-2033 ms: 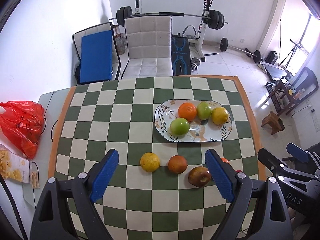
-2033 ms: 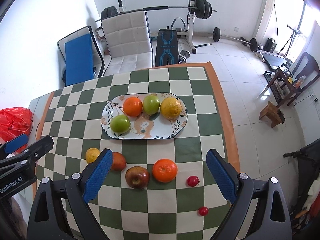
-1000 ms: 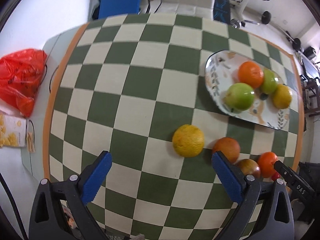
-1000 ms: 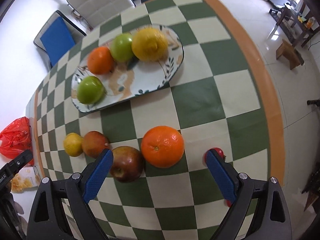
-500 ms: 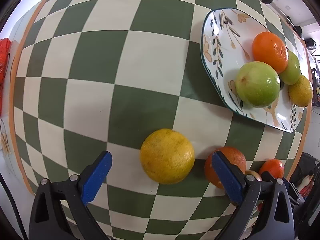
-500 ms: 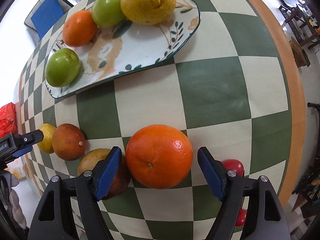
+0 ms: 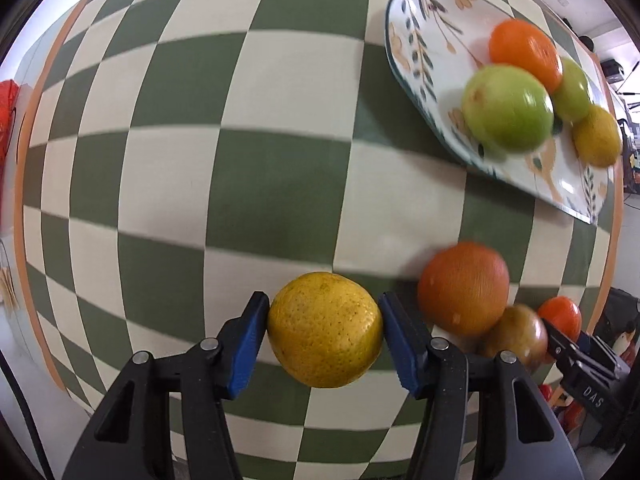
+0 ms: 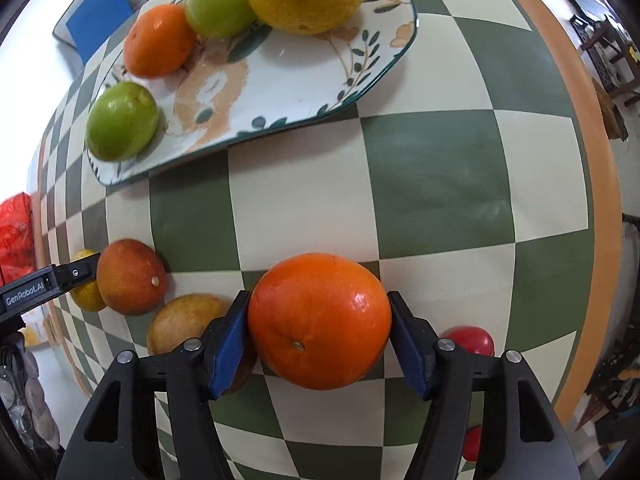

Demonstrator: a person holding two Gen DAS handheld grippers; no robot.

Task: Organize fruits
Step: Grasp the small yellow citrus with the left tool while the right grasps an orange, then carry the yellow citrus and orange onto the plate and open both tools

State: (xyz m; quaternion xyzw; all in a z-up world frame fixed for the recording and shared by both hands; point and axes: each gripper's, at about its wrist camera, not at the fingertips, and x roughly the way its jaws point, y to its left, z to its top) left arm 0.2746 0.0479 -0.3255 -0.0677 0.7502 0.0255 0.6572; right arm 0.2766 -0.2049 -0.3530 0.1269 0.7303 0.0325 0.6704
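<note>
Now | left claw (image 7: 324, 330) closed on yellow citrus (image 7: 325, 330) | right claw (image 8: 319, 322) closed on orange (image 8: 319, 321)

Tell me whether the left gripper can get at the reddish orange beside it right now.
Probably not: the left gripper is already shut on the yellow orange. The reddish orange lies unobstructed just right of it, though.

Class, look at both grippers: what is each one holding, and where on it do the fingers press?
The left gripper clamps the yellow orange across its opposite sides; the right gripper clamps the bright orange likewise.
</note>
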